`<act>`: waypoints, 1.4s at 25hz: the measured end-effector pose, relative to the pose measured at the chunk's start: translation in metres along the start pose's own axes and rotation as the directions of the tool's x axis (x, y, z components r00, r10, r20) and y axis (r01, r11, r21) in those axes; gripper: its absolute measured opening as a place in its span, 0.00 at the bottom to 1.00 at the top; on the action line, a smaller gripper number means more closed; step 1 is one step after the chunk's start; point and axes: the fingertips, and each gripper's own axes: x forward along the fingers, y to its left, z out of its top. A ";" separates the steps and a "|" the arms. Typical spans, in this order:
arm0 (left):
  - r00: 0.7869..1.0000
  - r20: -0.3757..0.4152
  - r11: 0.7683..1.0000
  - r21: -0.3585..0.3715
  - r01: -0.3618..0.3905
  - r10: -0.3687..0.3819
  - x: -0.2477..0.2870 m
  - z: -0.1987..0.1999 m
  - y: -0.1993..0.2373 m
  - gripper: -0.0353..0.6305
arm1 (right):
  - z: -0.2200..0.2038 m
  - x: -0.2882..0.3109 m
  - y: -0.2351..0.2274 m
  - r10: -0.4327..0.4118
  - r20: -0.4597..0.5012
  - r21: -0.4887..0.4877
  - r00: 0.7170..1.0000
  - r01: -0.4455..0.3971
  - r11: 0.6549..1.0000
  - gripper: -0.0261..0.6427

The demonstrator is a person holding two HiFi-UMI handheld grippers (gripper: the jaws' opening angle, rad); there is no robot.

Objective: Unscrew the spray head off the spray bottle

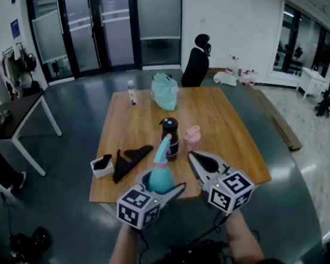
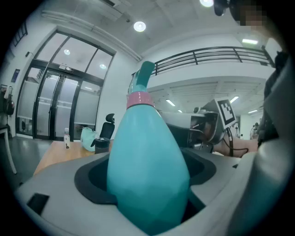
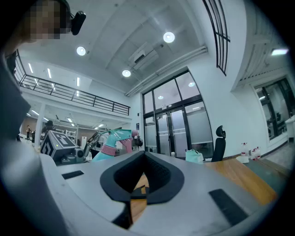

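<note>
Counter (image 1: 230,120): one, of pale wood, carrying everything below except the chair.
Office chair (image 1: 195,67): one, black, on the floor beyond the counter's far right corner.
Bag (image 1: 164,91): one, pale teal, crumpled, near the middle of the far edge.
Left claw (image 1: 160,186): one, at the near edge, its two jaws closed round the belly of the bottle and pressing on both its sides.
Right claw (image 1: 196,159): one, just right of the bottle and apart from it, jaws closed together with nothing between them.
Spray bottle (image 2: 147,156): one, teal and pear-shaped, over the near edge, tilted with its top leaning toward the far edge; whether its base rests on the counter cannot be told.
Tumbler (image 1: 170,136): one, dark, upright, near the middle, just behind the bottle's top.
Black pieces (image 1: 129,160): flat, left of the tumbler; their number is unclear.
Pink cup (image 1: 192,135): one, just right of the tumbler.
White box (image 1: 102,165): one, small, near the left edge, with something dark in it.
Small bottle (image 1: 131,93): one, white, upright near the far edge, left of the bag.
Spray head (image 2: 143,76): one, teal, on the bottle's neck.
Collar (image 2: 139,99): one, pink, ringing the neck under the head.
</note>
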 end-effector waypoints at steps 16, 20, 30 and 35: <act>1.000 0.001 1.000 0.022 0.006 -0.006 0.001 -0.004 0.004 0.70 | -0.004 0.003 0.006 -0.033 -0.019 -0.062 0.999 0.032 0.998 0.05; 1.000 -0.020 1.000 0.018 0.019 -0.019 0.001 -0.007 0.001 0.70 | -0.003 0.002 0.007 -0.014 -0.007 -0.054 1.000 0.014 0.998 0.05; 1.000 -0.016 0.997 0.080 0.011 -0.010 0.003 0.004 0.001 0.70 | 0.022 0.003 0.049 0.212 0.079 0.073 0.974 -0.218 0.973 0.06; 1.000 -0.016 0.994 0.105 0.001 0.000 0.001 0.007 0.000 0.70 | 0.018 0.007 0.063 0.259 0.063 0.108 0.964 -0.264 0.958 0.21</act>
